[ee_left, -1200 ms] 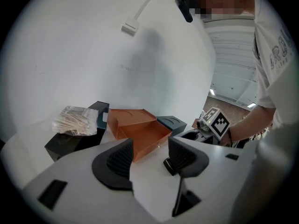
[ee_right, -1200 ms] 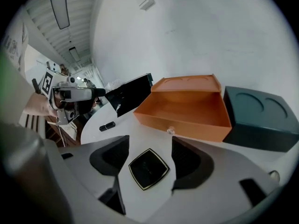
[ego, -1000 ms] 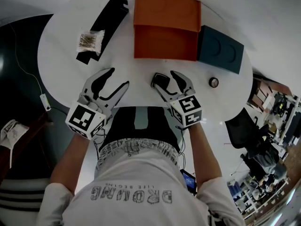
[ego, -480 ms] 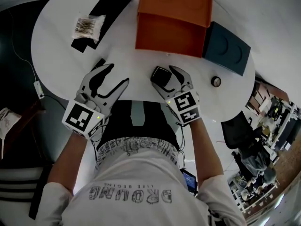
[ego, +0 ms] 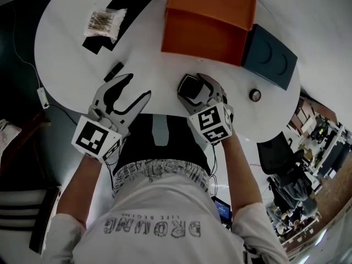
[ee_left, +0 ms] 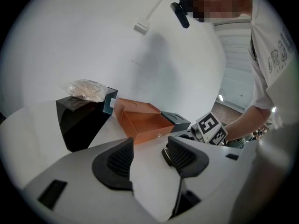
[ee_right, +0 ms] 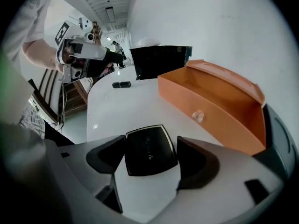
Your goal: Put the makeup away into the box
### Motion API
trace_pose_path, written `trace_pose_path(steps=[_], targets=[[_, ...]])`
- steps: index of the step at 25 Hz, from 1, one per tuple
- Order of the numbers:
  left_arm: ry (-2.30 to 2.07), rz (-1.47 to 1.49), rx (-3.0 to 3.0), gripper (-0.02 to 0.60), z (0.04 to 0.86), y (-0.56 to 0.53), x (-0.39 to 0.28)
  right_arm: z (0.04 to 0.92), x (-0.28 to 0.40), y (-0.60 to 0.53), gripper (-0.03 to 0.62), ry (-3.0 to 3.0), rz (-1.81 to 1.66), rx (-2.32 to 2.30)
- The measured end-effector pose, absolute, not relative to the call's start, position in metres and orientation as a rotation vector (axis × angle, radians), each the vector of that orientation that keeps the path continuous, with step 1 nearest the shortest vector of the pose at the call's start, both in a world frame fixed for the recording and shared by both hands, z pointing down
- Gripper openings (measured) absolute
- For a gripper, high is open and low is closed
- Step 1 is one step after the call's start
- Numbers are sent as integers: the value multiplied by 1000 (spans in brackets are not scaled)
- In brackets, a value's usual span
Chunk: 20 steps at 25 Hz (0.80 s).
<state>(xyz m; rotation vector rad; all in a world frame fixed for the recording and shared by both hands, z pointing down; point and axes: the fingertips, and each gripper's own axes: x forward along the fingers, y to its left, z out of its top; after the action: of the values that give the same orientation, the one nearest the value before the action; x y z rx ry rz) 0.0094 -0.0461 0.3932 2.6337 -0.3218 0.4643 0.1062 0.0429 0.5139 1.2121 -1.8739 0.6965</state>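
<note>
The right gripper (ee_right: 150, 157) points steeply down with its jaws wide apart, having just been opening. Between them lies a flat, square black makeup compact with a thin pale edge line (ee_right: 149, 148). It rests on the round white tabletop (ego: 71, 43); one pad stands at its corner and the other is clear of it, so neither clamps it. The left gripper (ee_left: 149, 157) hovers over the near edge of the tabletop, jaws apart, with only bare white surface between its ribbed pads. A small black stick-shaped item (ego: 114, 70) lies on the tabletop just beyond the left gripper's tip.

Past the compact and apart from it stands the open orange cardboard box (ego: 206, 34), its lid folded back and its interior bare where visible. A dark teal box (ego: 269, 56) sits against the orange box on the person's right, and a small round object (ego: 254, 95) lies nearer the tabletop's edge on that side. At the far left a long black carton (ego: 129, 1) carries a clear packet of pale sticks (ego: 102, 23).
</note>
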Motion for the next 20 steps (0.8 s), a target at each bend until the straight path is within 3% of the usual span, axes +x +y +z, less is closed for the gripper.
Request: trace_pose_path(steps=[20], targets=[[-292,451,2651,250,388,-49,-1,511,103,42,359,-1813,707,1247]])
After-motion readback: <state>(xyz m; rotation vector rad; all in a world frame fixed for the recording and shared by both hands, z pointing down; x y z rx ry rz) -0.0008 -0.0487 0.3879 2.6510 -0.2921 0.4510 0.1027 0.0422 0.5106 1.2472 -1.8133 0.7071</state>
